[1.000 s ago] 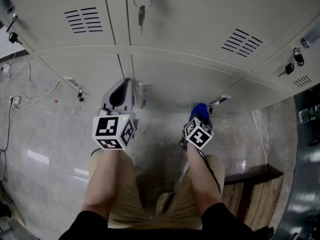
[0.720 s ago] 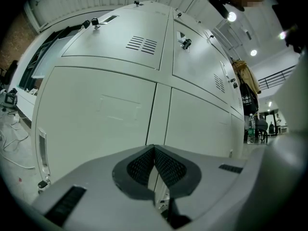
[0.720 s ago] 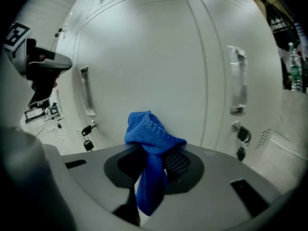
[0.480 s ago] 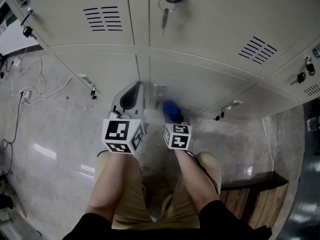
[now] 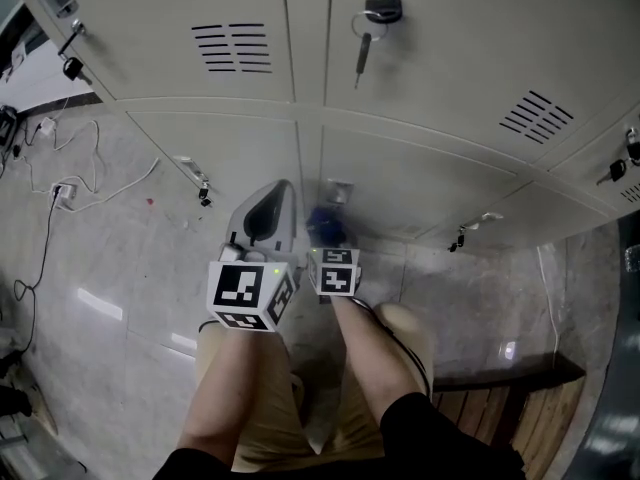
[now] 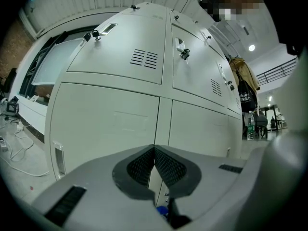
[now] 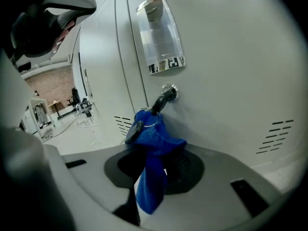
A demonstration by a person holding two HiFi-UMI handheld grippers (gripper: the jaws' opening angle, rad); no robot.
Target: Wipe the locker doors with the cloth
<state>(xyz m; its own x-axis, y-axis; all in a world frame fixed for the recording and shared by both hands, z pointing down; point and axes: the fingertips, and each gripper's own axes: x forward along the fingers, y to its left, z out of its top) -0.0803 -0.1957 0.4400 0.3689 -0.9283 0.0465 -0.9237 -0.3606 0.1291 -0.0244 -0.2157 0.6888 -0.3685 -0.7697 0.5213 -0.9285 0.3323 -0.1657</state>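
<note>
Beige locker doors (image 5: 420,78) fill the top of the head view, with a lower row (image 5: 400,183) beneath them. A blue cloth (image 7: 153,146) is bunched between the jaws of my right gripper (image 7: 156,165), which is shut on it. The cloth presses against a lower door just under a lock with a key and key ring (image 7: 162,99). In the head view the cloth (image 5: 324,225) sits ahead of the right gripper's marker cube (image 5: 333,271). My left gripper (image 6: 154,149) is shut and empty, pointing at the seam between two lower doors (image 6: 163,124). It is close to the left of the right gripper.
A clear label holder (image 7: 161,35) is fixed above the lock. Keys hang in an upper door's lock (image 5: 372,13) and at a lower door to the right (image 5: 461,239). Cables and a socket (image 5: 58,190) lie on the floor at left. A wooden bench (image 5: 515,393) stands at lower right.
My right gripper has carried the blue cloth leftward along the lower locker door, ending beside the left gripper. The left gripper has stayed shut in about the same place.
</note>
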